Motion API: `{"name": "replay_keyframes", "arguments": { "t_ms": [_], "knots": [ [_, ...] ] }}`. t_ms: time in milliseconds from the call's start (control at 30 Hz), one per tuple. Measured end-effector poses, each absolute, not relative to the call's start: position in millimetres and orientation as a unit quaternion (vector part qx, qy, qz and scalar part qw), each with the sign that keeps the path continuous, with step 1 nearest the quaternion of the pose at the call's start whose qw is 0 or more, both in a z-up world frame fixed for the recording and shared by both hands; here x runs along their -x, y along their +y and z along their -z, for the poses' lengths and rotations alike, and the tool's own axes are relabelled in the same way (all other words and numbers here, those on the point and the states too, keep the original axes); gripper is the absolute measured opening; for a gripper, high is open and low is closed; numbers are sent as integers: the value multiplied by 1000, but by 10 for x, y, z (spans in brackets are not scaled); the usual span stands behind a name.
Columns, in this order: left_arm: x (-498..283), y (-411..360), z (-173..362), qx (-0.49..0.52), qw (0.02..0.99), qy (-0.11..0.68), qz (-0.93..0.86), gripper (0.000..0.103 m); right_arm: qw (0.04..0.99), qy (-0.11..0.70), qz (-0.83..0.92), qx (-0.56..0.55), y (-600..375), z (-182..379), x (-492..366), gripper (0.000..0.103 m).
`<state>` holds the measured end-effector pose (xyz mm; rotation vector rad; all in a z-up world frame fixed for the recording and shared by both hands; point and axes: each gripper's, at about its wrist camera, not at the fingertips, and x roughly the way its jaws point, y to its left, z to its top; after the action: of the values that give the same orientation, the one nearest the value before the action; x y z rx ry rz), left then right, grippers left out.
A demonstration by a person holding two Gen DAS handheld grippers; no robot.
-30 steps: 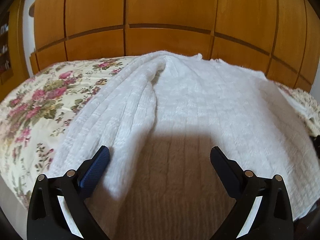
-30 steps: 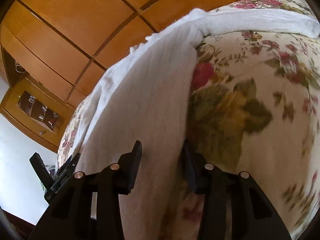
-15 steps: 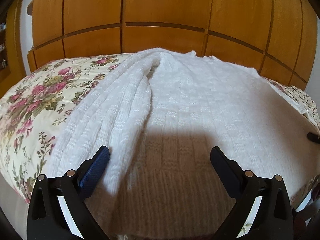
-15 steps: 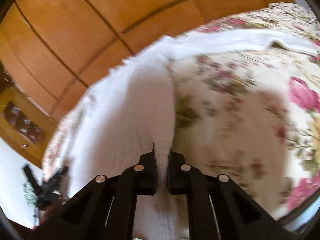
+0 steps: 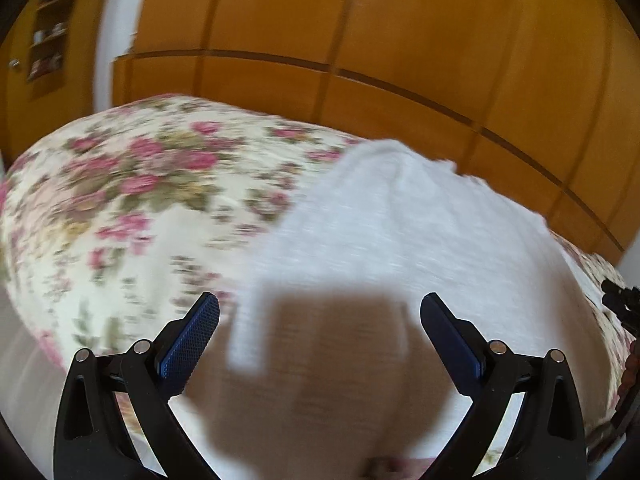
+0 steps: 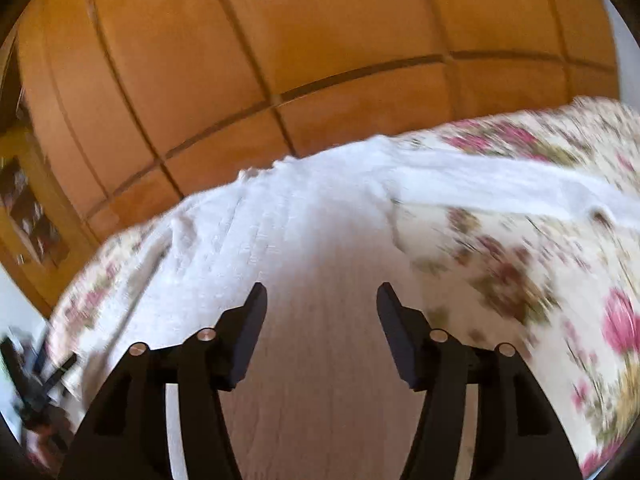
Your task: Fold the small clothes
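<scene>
Seen from the left wrist, the view has swung leftward since half a second ago: the white ribbed knit sweater [image 5: 400, 232] that filled most of the frame then now sits toward the right, and far more of the floral bedspread with pink roses on cream [image 5: 132, 196] shows at the left. The whole picture is motion-blurred. The left gripper [image 5: 320, 316] has its blue-padded fingers [image 5: 192, 336] spread wide with nothing between them, hovering over the sweater's shaded near hem; whether they touch the knit cannot be told. Behind the bed runs the honey-coloured wooden panelled wardrobe [image 5: 360, 40], and at the far left a wooden shelf unit [image 5: 48, 36] holds small items. At the far right edge a dark piece of the other tool [image 5: 620, 304] peeks in. From the right wrist, the change is plainer: half a second ago the black fingers were pressed together on a fold of the knit, whereas now the right gripper [image 6: 322, 304] stands well apart at the jaws, holding nothing, with the sweater [image 6: 288, 224] lying flat on the bedspread [image 6: 540, 280] beneath and beyond it. One sleeve [image 6: 500, 188] stretches out to the right across the flowers. The same wardrobe [image 6: 280, 40] fills the far background, and this view too is blurred.
</scene>
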<state>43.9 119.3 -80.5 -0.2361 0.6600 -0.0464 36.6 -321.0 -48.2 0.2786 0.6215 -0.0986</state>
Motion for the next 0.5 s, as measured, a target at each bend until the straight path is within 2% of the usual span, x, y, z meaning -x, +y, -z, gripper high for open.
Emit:
{"name": "replay_keyframes", "arguments": {
  "t_ms": [133,200,433,467,500],
  "knots": [
    [-418,1498,865,138,928,345,-8,95,944,319,45,-72,-3046,666,-696,59],
    [-360,1619,938,164,918,362,5,79,942,327,50,-51,-3007,765,-804,62],
    [-154,1542,1144,188,896,398,51,76,930,356,52,-75,-3125,1019,-907,68],
    [-151,1503,1148,183,895,403,48,69,929,356,50,-83,-3155,1037,-903,68],
    [-165,1482,1147,183,894,407,49,53,929,357,48,-89,-3177,1036,-890,68]
  ]
}}
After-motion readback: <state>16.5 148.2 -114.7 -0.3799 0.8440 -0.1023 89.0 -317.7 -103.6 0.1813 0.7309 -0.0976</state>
